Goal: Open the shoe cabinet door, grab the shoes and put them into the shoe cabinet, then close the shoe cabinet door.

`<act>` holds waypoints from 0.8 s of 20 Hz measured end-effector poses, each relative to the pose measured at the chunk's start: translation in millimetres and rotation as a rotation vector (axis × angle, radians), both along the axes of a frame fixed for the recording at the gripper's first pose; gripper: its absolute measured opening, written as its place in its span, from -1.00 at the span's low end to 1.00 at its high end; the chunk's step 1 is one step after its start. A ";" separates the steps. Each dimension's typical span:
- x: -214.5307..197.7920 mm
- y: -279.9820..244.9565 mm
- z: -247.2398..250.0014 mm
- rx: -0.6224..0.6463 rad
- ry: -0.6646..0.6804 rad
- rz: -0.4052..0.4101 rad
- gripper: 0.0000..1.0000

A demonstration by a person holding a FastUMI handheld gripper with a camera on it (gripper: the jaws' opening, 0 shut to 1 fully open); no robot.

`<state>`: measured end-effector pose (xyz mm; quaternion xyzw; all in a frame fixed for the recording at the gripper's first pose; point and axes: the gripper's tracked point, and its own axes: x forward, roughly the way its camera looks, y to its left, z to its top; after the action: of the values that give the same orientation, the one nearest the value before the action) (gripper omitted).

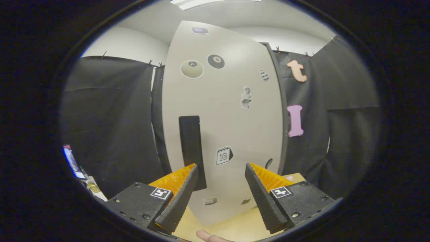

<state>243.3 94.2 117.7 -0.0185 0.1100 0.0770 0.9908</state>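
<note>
- Shoe cabinet door [231,111] stands shut on the worktop [231,228] (stickers dot its face).
- Claw [221,188] gapes empty; best to hook the black handle [191,144] squarely.

Cabinet door [231,124] stands ahead of the spread claw [221,171] (handle [192,151] beyond its left finger).

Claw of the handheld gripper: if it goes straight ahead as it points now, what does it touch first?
Most likely the shoe cabinet door, closed and facing the open claw, near the calendar sticker, right of the black handle. Depth is uncertain.
</note>
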 end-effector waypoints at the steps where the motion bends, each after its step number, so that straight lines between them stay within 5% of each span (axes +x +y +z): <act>1: -1.6 3.0 -2.4 -0.003 -0.003 -0.002 0.86; 6: -20.9 22.8 -6.5 -0.081 -0.058 -0.019 0.86; 16: -88.9 37.2 -19.3 0.052 -0.053 -0.007 0.86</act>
<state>154.5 131.4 98.4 0.0054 0.0816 0.0758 0.9938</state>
